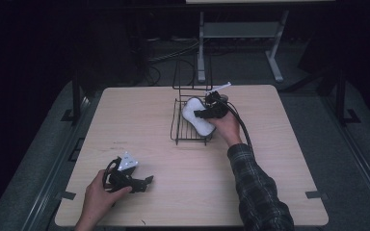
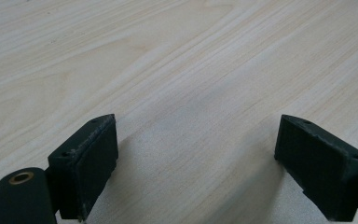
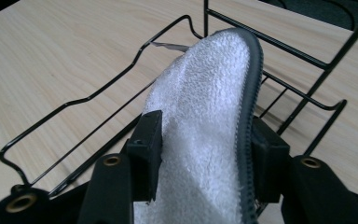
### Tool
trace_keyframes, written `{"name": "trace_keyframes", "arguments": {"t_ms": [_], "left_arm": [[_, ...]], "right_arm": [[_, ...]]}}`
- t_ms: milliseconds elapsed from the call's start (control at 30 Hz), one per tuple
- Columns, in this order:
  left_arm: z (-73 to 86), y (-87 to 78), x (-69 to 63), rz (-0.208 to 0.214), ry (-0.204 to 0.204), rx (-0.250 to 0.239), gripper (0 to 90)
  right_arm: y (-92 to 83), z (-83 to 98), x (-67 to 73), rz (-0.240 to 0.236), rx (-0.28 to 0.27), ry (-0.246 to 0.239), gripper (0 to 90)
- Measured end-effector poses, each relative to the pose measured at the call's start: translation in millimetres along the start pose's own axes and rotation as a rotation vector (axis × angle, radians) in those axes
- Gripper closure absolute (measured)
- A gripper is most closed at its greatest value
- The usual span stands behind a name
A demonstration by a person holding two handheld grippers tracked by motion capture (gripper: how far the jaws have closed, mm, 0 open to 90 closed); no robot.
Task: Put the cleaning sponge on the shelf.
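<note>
A white terry slipper [image 1: 196, 118] with a grey edge lies in a black wire rack [image 1: 176, 130] near the middle of the table. My right gripper [image 1: 203, 114] reaches into the rack from the right. In the right gripper view the slipper [image 3: 205, 116] runs between the two jaws of that gripper [image 3: 205, 128]. The jaws stand partly apart and flank the slipper loosely, and the left pad's inner face shows bare. The rack's wires [image 3: 98, 93] curve round the slipper. My left gripper [image 1: 147, 182] rests at the table's front left, and its jaws [image 2: 198, 135] are open over bare wood.
The rack has a tall wire back frame [image 1: 192, 72] on its far side. The light wooden table [image 1: 279, 144] has bare wood all round the rack. A white stand [image 1: 241, 31] is on the dark floor beyond the table's far edge.
</note>
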State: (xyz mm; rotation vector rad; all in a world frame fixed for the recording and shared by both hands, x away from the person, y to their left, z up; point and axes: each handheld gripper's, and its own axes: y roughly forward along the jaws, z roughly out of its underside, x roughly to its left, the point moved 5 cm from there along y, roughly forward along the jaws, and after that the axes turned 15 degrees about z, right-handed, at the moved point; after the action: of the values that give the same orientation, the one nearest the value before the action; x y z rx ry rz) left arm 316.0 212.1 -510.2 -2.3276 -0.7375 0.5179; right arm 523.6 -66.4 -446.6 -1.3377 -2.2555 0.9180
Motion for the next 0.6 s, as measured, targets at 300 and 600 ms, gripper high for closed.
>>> {"name": "trace_keyframes", "arguments": {"t_ms": [300, 600], "left_arm": [[0.0, 0.0, -0.1, 0.001, 0.0, 0.0, 12.5], [0.0, 0.1, -0.3, 0.001, 0.001, 0.002, 12.5]], "right_arm": [[0.9, 2.5, -5.3, 0.078, 0.003, -0.018, 38.9], [-6.2, 2.0, -12.1, 0.104, -0.015, 0.015, 29.6]]}}
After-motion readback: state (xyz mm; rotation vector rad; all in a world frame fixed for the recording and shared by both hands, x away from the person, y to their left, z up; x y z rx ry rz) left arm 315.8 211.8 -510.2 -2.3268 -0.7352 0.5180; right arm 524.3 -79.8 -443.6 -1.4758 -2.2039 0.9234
